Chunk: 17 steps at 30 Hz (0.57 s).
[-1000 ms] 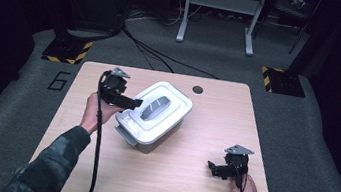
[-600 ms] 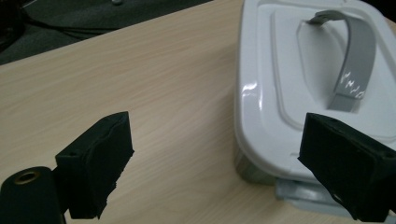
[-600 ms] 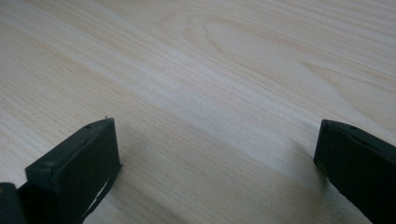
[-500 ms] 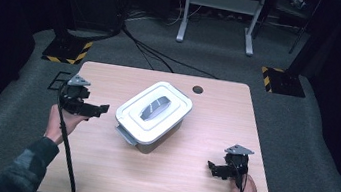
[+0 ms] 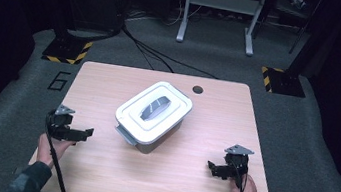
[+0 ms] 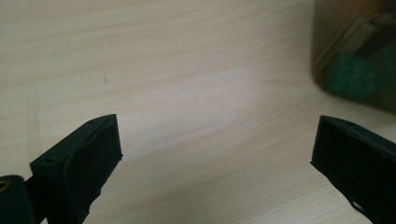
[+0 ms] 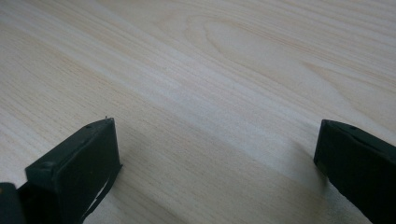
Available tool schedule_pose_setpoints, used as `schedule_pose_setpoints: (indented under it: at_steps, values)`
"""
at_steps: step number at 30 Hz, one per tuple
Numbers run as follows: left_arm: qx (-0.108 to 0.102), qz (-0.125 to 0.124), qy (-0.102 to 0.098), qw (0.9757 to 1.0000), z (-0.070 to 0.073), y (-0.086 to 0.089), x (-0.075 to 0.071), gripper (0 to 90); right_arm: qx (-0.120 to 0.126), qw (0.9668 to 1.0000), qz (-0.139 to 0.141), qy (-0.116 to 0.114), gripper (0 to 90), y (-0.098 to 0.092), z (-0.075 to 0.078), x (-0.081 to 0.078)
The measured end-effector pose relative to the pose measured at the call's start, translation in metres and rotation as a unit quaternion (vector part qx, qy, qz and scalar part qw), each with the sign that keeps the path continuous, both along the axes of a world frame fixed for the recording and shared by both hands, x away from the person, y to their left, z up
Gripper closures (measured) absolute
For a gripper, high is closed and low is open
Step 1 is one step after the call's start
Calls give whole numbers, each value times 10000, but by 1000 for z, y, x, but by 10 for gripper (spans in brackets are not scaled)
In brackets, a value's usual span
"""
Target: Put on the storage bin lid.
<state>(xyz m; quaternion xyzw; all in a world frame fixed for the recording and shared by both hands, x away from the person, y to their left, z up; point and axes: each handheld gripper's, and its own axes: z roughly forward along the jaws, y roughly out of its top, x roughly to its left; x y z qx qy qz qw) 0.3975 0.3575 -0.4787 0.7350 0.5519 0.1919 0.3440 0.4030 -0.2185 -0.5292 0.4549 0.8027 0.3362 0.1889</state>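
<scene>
The lidded box (image 5: 153, 115) sits closed at the middle of the worktop (image 5: 98, 166), so the work looks done: left tongs (image 5: 86, 133), just opened and empty, left of the box, right tongs (image 5: 211, 168) apart to its right.

The surface (image 5: 98, 166) is showing a pale wood-grain laminate, smooth with a soft satin sheen. The container (image 5: 153, 115) is looking like plastic: a white, slightly glossy lid over a translucent, smoky body. The left tongs (image 6: 210, 149) and the right tongs (image 7: 215, 158) are showing matt black plastic jaws. The floor (image 5: 313, 146) is looking like rough grey carpet.
</scene>
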Motion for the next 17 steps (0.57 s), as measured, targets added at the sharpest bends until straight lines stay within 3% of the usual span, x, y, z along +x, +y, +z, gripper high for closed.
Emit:
schedule_pose_setpoints:
  at_steps: [5, 9, 10, 14, 17]
  values:
    - [-58, 181, 148, 9997, -31, 9, -5, 2, 3, 10000, -4, 3, 0, 0, 0, 0]
    - [130, 155, 227, 9995, -46, 13, -7, 2, 8, 10000, -11, 12, 0, 0, 0, 0]
    - [176, 187, 77, 9996, -48, 12, -9, 0, 10, 10000, -11, 18, 0, 0, 0, 0]
    - [438, 124, -151, 9988, -53, 11, -13, 0, 9, 10000, -9, 19, 0, 0, 0, 0]
    - [425, 135, -166, 9989, -54, 11, -13, 0, 5, 10000, -13, 23, 0, 0, 0, 0]
